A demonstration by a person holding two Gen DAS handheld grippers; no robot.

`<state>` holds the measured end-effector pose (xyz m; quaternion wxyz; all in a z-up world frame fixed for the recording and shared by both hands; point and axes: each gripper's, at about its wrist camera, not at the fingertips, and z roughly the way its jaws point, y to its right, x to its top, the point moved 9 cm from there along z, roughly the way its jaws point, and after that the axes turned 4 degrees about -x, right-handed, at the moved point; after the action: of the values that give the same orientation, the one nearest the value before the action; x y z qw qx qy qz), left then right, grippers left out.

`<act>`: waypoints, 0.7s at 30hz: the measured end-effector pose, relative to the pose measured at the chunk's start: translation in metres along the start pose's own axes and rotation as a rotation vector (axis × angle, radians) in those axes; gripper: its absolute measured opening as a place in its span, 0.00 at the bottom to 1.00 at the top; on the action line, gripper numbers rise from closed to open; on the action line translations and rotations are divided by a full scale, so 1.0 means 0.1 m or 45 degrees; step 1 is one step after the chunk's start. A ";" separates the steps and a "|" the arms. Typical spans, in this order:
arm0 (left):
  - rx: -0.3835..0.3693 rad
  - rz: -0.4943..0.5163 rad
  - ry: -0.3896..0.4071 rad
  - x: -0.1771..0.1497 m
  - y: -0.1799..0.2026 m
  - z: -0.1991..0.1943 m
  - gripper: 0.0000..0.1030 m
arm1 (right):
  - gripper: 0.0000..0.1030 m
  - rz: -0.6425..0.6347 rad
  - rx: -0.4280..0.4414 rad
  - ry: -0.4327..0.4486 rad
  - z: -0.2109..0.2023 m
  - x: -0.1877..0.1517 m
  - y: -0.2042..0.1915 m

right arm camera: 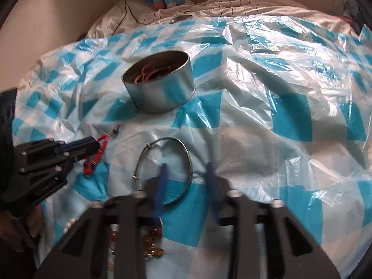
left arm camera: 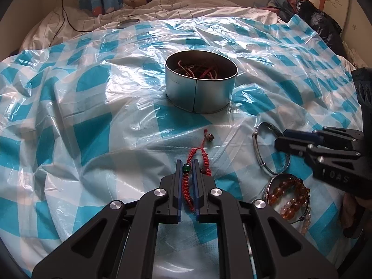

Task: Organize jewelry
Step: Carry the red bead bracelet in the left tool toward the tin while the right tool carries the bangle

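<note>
Left gripper [left arm camera: 187, 169] jaws pinch the red braided bracelet [left arm camera: 197, 160] lengthwise; round tin [left arm camera: 201, 93] sits directly above, mid-frame.

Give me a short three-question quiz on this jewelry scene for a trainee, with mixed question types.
1. True or false: the metal tin is empty.
2. What is the left gripper shut on?
3. Which piece has its rim between the right gripper's fingers? A) silver bangle B) amber bead bracelet C) metal tin

Key: 1 false, cords lie inside it; 2 the red braided bracelet; 3 A.
</note>
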<state>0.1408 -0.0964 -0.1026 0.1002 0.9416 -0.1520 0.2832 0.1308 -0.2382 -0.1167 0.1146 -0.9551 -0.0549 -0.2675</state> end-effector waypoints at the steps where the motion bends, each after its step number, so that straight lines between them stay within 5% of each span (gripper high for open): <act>1: -0.002 -0.002 -0.001 0.00 0.00 0.00 0.07 | 0.06 0.000 0.007 0.007 -0.01 0.00 0.00; 11: -0.040 -0.044 0.114 0.13 -0.02 -0.19 0.07 | 0.04 0.208 0.246 0.090 -0.21 0.17 0.07; 21: -0.035 -0.016 0.189 0.21 0.03 -0.31 0.07 | 0.04 0.250 0.309 0.101 -0.26 0.21 0.06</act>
<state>0.1406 -0.0955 -0.0653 0.1259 0.9175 -0.1421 0.3495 0.1365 -0.2501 -0.0850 0.2570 -0.9237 0.0115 -0.2838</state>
